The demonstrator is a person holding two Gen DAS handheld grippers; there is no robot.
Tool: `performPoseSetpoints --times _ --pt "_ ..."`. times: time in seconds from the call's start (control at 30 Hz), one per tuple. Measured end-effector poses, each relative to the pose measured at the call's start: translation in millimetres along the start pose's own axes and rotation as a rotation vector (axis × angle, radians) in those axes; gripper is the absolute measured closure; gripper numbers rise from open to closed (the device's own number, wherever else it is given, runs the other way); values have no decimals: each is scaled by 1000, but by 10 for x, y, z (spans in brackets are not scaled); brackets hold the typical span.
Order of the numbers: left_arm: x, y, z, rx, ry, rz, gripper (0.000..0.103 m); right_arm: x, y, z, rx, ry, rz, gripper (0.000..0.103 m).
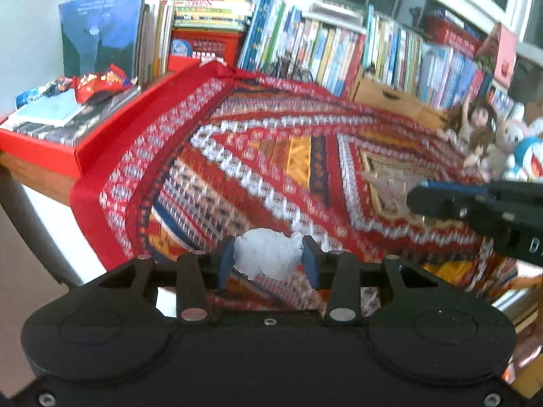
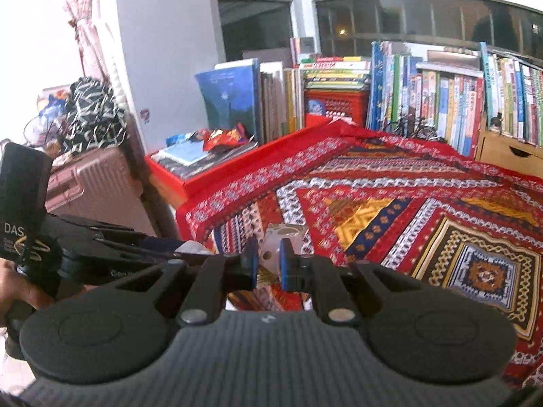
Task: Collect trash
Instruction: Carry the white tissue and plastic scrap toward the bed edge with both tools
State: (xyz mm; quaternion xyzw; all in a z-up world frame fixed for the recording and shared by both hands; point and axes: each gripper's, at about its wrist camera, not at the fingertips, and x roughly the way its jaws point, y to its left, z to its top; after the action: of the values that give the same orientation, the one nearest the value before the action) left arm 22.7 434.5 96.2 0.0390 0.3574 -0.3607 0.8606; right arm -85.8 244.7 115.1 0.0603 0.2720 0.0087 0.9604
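Note:
My left gripper is shut on a crumpled white tissue ball, held above the near edge of the patterned red cloth. In the right wrist view my right gripper is shut on a clear crinkled wrapper with gold print. The same wrapper shows in the left wrist view, at the tip of the right gripper coming in from the right. Red snack wrappers lie on books in a red box at the far left, also seen as red snack wrappers in the right wrist view.
Rows of books line the back of the table. A doll and plush toys sit at the right. A red box stands at the left table corner. A pink suitcase stands beside the table; a hand holds the left gripper.

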Motion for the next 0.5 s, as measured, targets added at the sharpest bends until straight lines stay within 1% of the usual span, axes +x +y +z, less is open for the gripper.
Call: performPoseSetpoints --times 0.23,0.33,0.4,0.5 --pt "156 27 -315 -14 81 0 63 54 16 -209 22 50 3 87" --pt "259 28 -413 5 125 -3 63 86 25 -277 32 69 6 87" --pt "313 31 -471 11 143 1 63 116 41 -324 26 85 8 87" --pt "363 44 -508 -16 153 -3 63 155 39 -380 35 107 16 87"
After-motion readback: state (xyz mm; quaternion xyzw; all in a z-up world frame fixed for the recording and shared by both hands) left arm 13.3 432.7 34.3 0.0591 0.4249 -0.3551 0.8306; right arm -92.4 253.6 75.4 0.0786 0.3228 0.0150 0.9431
